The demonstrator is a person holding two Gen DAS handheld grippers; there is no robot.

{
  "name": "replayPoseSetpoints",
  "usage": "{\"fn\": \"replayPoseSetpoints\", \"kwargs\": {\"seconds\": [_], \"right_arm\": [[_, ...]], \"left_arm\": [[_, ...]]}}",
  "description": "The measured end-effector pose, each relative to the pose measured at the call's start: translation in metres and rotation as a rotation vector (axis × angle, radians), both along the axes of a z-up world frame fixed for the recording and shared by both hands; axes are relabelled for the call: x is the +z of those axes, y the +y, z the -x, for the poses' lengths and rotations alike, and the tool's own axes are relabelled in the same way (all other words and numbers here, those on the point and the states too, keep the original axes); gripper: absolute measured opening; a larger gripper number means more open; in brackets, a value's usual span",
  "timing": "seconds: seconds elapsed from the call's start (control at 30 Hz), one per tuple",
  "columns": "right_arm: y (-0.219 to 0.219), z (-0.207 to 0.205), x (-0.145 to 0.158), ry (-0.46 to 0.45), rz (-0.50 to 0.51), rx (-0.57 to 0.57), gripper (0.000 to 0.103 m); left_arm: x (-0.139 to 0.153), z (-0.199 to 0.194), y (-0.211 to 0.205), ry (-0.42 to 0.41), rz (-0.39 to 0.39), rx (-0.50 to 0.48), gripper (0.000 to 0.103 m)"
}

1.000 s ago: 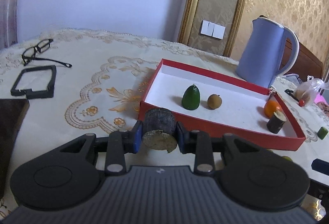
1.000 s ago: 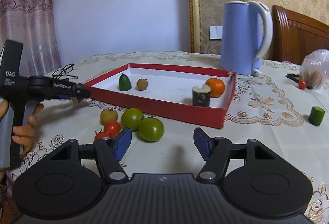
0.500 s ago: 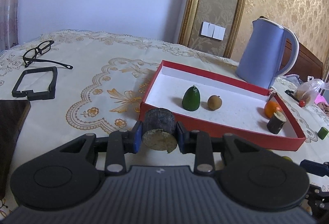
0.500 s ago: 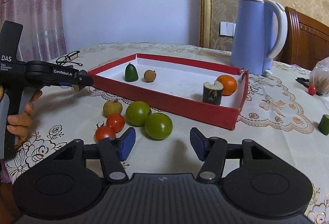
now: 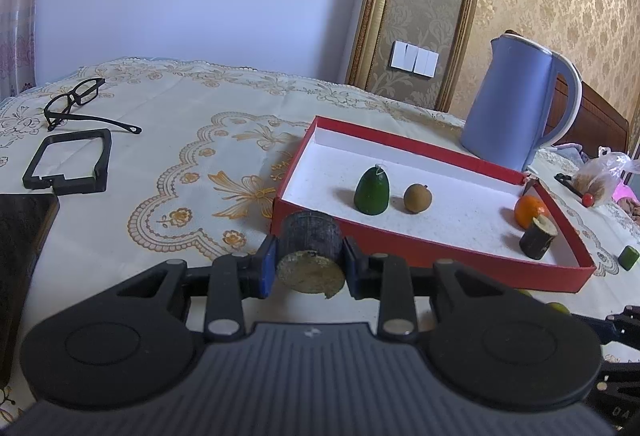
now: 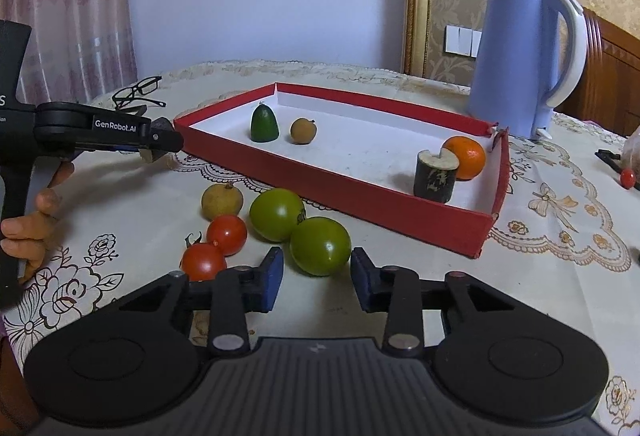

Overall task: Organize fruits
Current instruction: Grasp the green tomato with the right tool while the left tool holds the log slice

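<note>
My left gripper (image 5: 310,268) is shut on a dark cylindrical sugarcane piece (image 5: 311,256) and holds it just before the near left corner of the red tray (image 5: 440,252). In the tray lie a green avocado (image 5: 372,190), a brown longan (image 5: 417,198), an orange (image 5: 530,210) and a second sugarcane piece (image 5: 538,242). My right gripper (image 6: 317,278) is open, its jaws either side of a green tomato (image 6: 320,245). A second green tomato (image 6: 277,214), two red tomatoes (image 6: 227,234) and a yellowish fruit (image 6: 222,201) lie beside it on the cloth.
A blue kettle (image 5: 516,108) stands behind the tray. Glasses (image 5: 76,104) and a black frame (image 5: 70,164) lie at the far left. A small green piece (image 5: 628,257), a plastic bag (image 5: 600,180) and a small red fruit (image 6: 627,178) sit right of the tray.
My right gripper has moved forward and down so the green tomato now sits between its open jaws. My left gripper has edged closer to the tray with the sugarcane piece.
</note>
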State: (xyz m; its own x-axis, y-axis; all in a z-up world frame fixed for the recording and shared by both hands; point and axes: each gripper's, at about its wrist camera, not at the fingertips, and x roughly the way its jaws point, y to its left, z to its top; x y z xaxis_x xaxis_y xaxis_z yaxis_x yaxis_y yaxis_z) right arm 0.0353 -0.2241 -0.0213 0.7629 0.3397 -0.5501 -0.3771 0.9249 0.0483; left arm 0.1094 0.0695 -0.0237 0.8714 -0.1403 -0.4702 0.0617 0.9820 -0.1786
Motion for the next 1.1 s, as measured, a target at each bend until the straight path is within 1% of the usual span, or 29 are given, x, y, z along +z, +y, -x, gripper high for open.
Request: {"fn": "replayPoseSetpoints", "kwargs": {"seconds": [0.07,0.23,0.3,0.4,0.63,0.87,0.97,1.1], "right_arm": [[0.001,-0.002,0.000,0.000,0.008,-0.003,0.033],[-0.001,-0.006,0.001,0.014,-0.009,0.002,0.033],[-0.001,-0.009,-0.001,0.035,-0.010,0.007,0.033],[-0.001,-0.008,0.000,0.033,-0.012,0.006,0.033],[-0.008,-0.009,0.000,0.037,-0.058,-0.003,0.033],[-0.026,0.013,0.007,-0.006,-0.103,-0.039,0.032],[-0.035,0.028,0.012,-0.030,-0.116,-0.041,0.033],[-0.049,0.040,0.015,-0.046,-0.127,-0.064,0.033]], "left_arm": [[-0.001,0.000,0.000,0.001,-0.002,-0.001,0.031],[-0.002,0.000,0.000,0.002,-0.003,-0.005,0.031],[-0.002,0.000,-0.001,0.003,-0.006,-0.004,0.031],[-0.002,0.000,-0.001,0.003,-0.005,-0.004,0.031],[-0.001,0.000,0.000,0.001,-0.005,-0.006,0.031],[-0.001,0.000,0.000,-0.005,-0.004,-0.011,0.031],[0.002,0.004,0.001,-0.029,0.012,-0.015,0.031],[0.005,0.006,-0.002,-0.049,0.020,-0.052,0.030]]}}
